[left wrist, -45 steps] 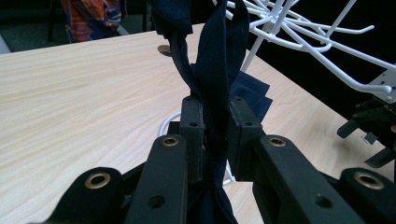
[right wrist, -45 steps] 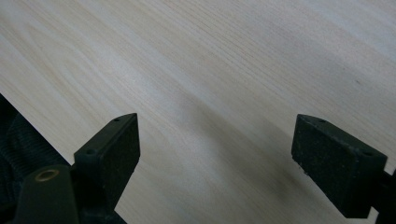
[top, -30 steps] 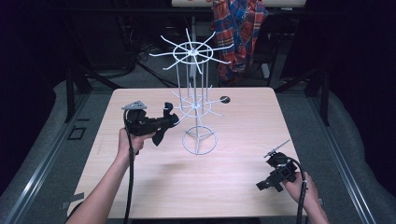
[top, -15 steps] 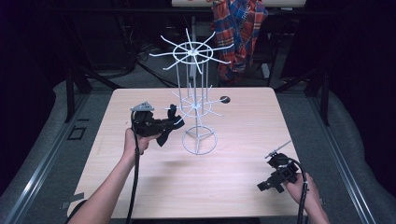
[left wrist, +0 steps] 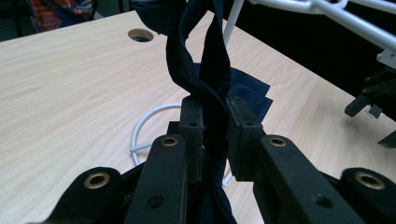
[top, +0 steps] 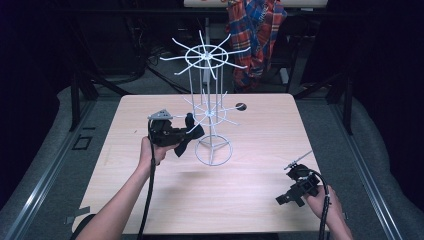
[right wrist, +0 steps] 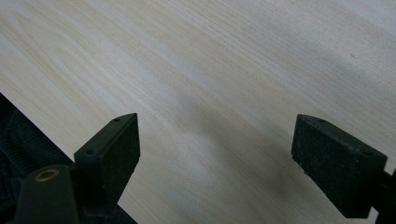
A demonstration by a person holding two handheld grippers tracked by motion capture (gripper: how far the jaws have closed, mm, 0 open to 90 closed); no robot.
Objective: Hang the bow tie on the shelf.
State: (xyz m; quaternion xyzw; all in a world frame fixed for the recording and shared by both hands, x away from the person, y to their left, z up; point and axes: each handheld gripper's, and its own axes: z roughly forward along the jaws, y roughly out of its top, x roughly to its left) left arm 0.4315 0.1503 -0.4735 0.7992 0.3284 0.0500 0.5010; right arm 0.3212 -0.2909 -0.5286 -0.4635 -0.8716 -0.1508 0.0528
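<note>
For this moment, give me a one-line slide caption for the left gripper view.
Left claw shut on a twisted dark blue cloth above the wooden table, beside the white wire rack.

left tongs (left wrist: pixel 215 135) clamped, right tongs (right wrist: pixel 231 163) agape

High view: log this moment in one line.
left gripper shut on cloth | beside rack | right gripper open over table

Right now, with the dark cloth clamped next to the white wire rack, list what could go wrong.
1. The dark cloth hangs twisted from the shut left hand-held gripper; it might snag on a rack arm instead of draping.
2. The white wire rack looks tall on a small ring base; a tug could tip it.
3. The right hand-held gripper sits open, far from steadying it.
</note>
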